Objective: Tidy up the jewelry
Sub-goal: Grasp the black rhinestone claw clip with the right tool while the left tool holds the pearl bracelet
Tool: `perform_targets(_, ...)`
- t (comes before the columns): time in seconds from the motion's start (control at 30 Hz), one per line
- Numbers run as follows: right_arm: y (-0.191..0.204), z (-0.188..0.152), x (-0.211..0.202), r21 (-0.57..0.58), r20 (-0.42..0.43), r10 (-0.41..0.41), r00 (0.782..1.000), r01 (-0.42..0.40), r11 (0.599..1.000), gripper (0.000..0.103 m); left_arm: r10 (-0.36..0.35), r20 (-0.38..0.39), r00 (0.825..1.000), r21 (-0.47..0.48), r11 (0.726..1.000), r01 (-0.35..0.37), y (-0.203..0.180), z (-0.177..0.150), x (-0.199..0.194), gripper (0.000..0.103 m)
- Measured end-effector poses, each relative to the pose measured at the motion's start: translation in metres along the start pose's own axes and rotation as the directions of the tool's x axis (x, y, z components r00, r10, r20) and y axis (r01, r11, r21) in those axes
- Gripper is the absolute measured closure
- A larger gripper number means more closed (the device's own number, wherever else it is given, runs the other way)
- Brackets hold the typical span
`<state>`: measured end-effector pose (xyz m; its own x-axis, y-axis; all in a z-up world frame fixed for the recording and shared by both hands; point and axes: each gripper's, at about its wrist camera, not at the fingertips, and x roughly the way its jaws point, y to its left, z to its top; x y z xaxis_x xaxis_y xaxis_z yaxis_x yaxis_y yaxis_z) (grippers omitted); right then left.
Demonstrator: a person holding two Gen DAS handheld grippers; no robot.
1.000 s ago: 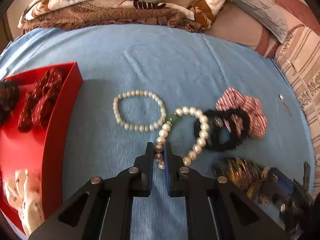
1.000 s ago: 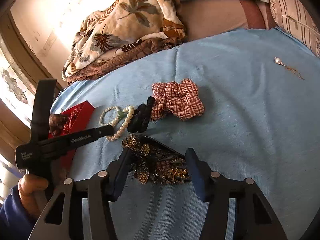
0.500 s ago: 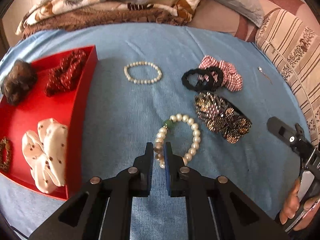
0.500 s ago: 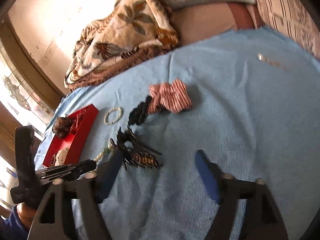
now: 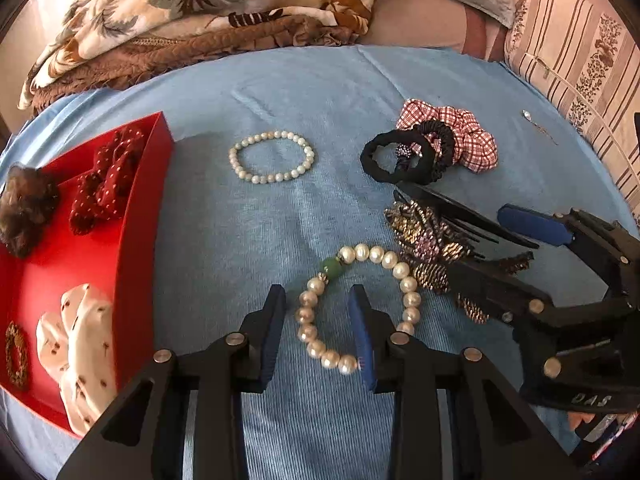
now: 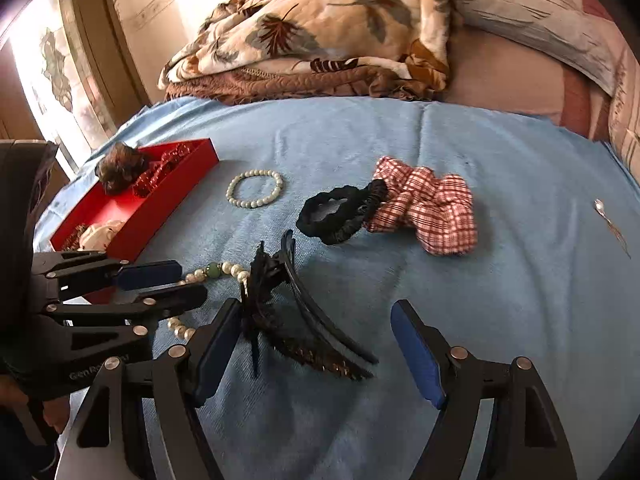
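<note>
My left gripper [image 5: 318, 330] is open, its jaws on either side of one strand of a pearl bracelet with a green bead [image 5: 358, 304] that lies on the blue cloth. My right gripper [image 6: 320, 354] is open around a beaded hair claw [image 6: 304, 320], whose teeth tilt up; this gripper also shows in the left wrist view [image 5: 500, 248]. A smaller pearl bracelet [image 5: 272, 156] lies farther back. A red tray [image 5: 132, 216] at the left holds scrunchies and a small ring-shaped piece.
Black hair ties [image 5: 404, 156] overlap a red checked scrunchie [image 5: 460, 136] at the back right. A small earring [image 6: 608, 220] lies near the cloth's right edge. Folded blankets [image 5: 200, 20] and pillows [image 5: 580, 52] line the far side.
My left gripper has opened and let go of the green-bead pearl bracelet, which now lies on the cloth. My right gripper has come in beside it around the hair claw.
</note>
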<state>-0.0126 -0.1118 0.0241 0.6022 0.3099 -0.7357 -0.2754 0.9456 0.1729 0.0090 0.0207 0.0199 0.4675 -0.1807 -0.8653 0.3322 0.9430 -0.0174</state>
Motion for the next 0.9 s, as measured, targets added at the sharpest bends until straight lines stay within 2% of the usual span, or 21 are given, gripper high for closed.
perform_targets(0.1,0.0,-0.001,0.004,0.022,-0.02,0.054,0.998,-0.053,0.998,0.04,-0.006,0.002,1.0,0.013,1.0,0.006,-0.003,0.0,0.002,0.072)
perform_targets(0.13,0.0,-0.002,0.004,0.029,-0.019,0.059,0.998,-0.058,0.998,0.044,-0.005,0.005,1.0,0.016,1.0,0.005,-0.005,-0.001,0.001,0.076)
perform_targets(0.17,0.0,-0.003,0.004,0.043,-0.02,0.076,0.997,-0.075,0.996,0.048,-0.006,0.005,1.0,0.018,1.0,0.005,-0.006,-0.001,0.0,0.088)
perform_targets(0.2,-0.001,-0.003,0.003,0.061,-0.025,0.101,0.995,-0.1,0.993,0.061,-0.01,0.001,1.0,0.019,1.0,0.01,-0.006,-0.002,0.0,0.094)
perform_targets(0.23,-0.003,-0.004,0.002,0.081,-0.023,0.111,0.994,-0.109,0.991,0.066,-0.016,-0.002,1.0,0.014,1.0,0.017,-0.007,-0.002,-0.002,0.094)
perform_targets(0.37,-0.004,-0.007,-0.006,0.131,-0.004,0.102,0.995,-0.101,0.986,0.066,-0.053,0.0,0.999,-0.017,0.998,0.053,-0.008,-0.006,-0.011,0.094)
perform_targets(0.6,-0.012,-0.012,-0.034,0.231,0.053,0.098,0.994,-0.108,0.967,0.066,-0.097,0.077,0.992,-0.033,0.995,0.099,-0.006,-0.011,-0.061,0.094)
perform_targets(0.9,0.004,-0.011,-0.068,0.24,0.074,0.089,0.993,-0.105,0.965,0.066,-0.085,0.177,0.98,-0.059,0.994,0.096,0.024,-0.02,-0.126,0.094)
